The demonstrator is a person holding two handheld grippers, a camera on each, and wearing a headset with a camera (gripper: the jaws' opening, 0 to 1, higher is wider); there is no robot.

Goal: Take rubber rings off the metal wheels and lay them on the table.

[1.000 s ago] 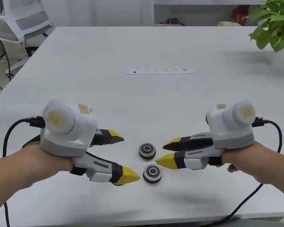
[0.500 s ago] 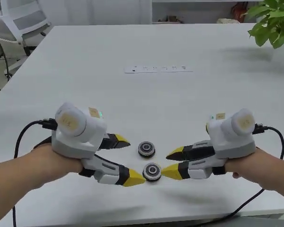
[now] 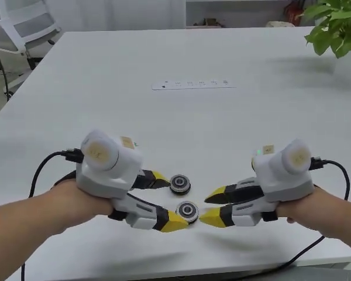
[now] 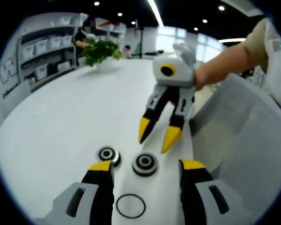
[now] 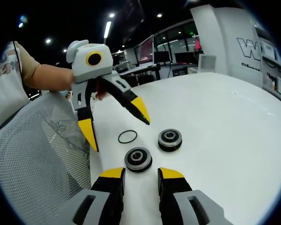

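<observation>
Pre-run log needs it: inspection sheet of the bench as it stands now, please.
Surface: white table, matte.
Job's things: near wheel and far wheel lie flat, apart; one rubber ring lies loose on the table under the left gripper.
Clutter: socket strip mid-table.
Grippers: left gripper and right gripper both open, tips flanking the near wheel, holding nothing.
Cables: left cable and right cable, black, trail from the grippers.
Surroundings: plant, office chair.
</observation>
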